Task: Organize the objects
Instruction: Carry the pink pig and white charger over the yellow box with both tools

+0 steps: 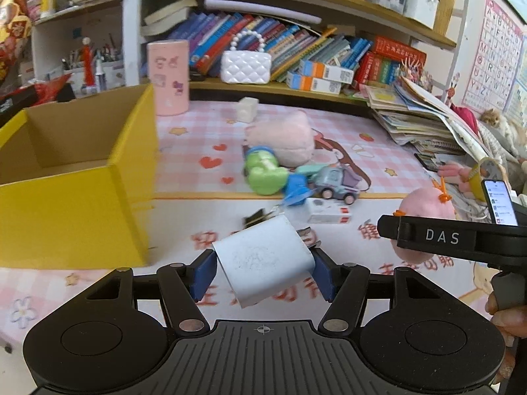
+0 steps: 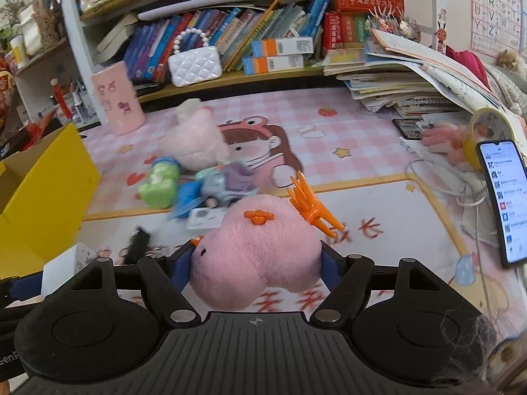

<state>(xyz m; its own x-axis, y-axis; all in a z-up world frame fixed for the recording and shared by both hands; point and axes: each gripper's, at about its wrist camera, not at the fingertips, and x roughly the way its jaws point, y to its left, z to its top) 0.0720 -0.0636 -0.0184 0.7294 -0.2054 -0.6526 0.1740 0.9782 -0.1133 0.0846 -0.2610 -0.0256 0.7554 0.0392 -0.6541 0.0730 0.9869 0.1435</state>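
My left gripper (image 1: pixel 263 271) is shut on a white box-shaped charger (image 1: pixel 263 260) and holds it above the pink desk mat, right of an open yellow cardboard box (image 1: pixel 75 177). My right gripper (image 2: pixel 255 268) is shut on a pink plush toy (image 2: pixel 257 247) with orange plastic antlers; the plush also shows in the left wrist view (image 1: pixel 425 210). On the mat beyond lie a green toy (image 1: pixel 263 172), a grey-purple toy car (image 1: pixel 332 182), a blue piece (image 1: pixel 296 191), a larger pink plush (image 1: pixel 283 138) and a small white carton (image 1: pixel 329 214).
A pink cylinder (image 1: pixel 168 75) and a small white cube (image 1: pixel 247 109) stand at the back. Bookshelves with a white quilted purse (image 1: pixel 245 64) lie behind. A pile of books and papers (image 1: pixel 425 115) and a lit phone (image 2: pixel 504 197) stand on the right.
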